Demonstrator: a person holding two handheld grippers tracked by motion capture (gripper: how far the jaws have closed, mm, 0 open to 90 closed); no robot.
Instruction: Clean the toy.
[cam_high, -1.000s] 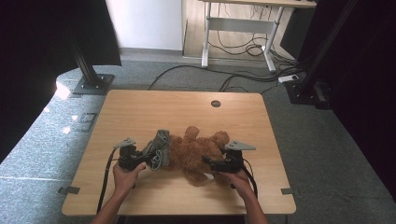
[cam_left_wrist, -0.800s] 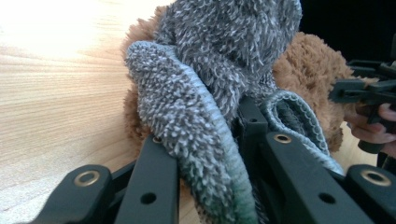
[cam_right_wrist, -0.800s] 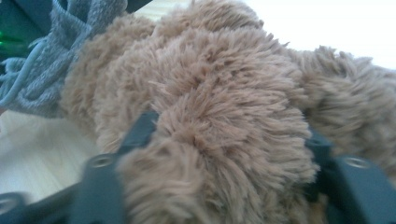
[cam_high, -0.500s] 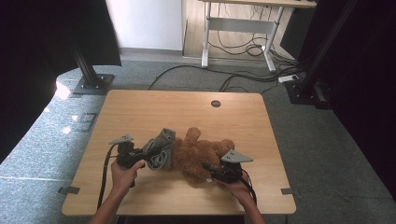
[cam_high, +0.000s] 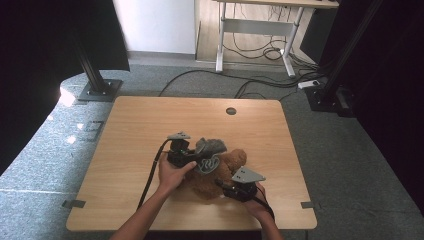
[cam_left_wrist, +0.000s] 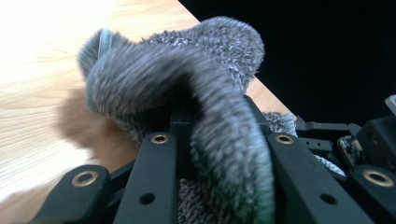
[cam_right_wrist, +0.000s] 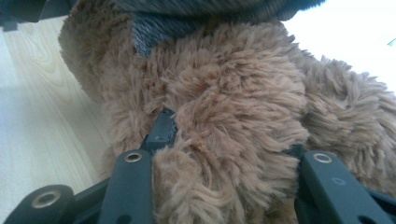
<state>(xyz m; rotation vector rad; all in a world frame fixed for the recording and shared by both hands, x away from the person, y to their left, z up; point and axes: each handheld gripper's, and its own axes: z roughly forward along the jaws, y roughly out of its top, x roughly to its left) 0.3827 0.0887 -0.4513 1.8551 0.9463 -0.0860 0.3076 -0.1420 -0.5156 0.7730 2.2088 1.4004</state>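
The brown plush bear (cam_high: 220, 175) lies low and centre in the high view on the tabletop (cam_high: 140, 125). The right gripper (cam_high: 235, 187) has its fingers (cam_right_wrist: 161, 130) clamped around the bear's fur. The left gripper (cam_high: 187, 156) fingers (cam_left_wrist: 154, 177) pinch the grey knitted cloth (cam_left_wrist: 187, 84), draped over the bear's upper side.

One brown plush bear (cam_high: 220, 175), one grey knitted cloth (cam_high: 210, 152), two grippers, one table (cam_high: 140, 125).

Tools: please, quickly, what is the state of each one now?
Left tool: closed on the grey cloth.
Right tool: closed on the brown bear.
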